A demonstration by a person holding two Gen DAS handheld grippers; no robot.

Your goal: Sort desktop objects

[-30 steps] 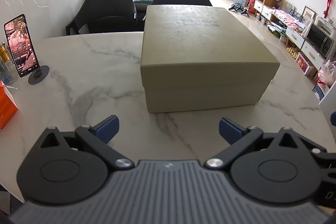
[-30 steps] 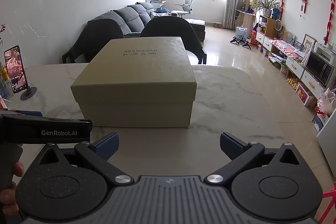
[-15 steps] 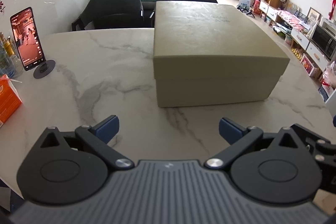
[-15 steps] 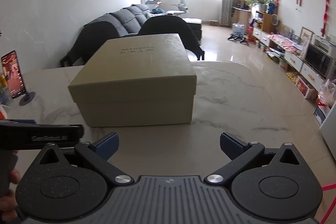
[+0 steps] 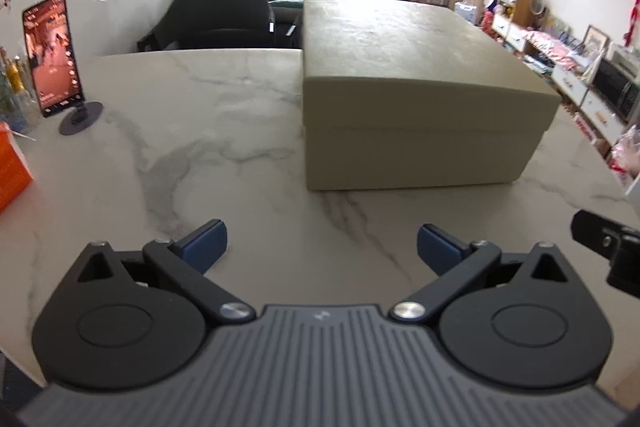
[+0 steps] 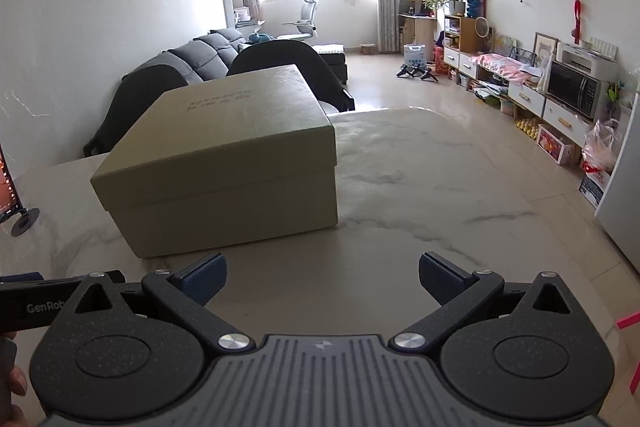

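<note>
A closed olive-green lidded box (image 5: 416, 99) stands on the white marble table (image 5: 192, 131), ahead and slightly right of my left gripper (image 5: 322, 245). That gripper is open, its blue pads wide apart with nothing between them, a short way in front of the box. In the right wrist view the same box (image 6: 232, 163) lies ahead to the left of my right gripper (image 6: 322, 277), which is also open and empty. The left gripper's black body (image 6: 36, 303) shows at the lower left of the right wrist view.
A phone on a round stand (image 5: 54, 61) sits at the table's left side, beside an orange carton (image 5: 12, 171) and some bottles (image 5: 16, 83). Two dark chairs (image 5: 224, 15) stand behind the table. The table's right edge (image 6: 532, 195) drops to the floor.
Both views have swung: the box now sits further right in the left wrist view and further left, tilted, in the right wrist view. Both grippers stay open.
</note>
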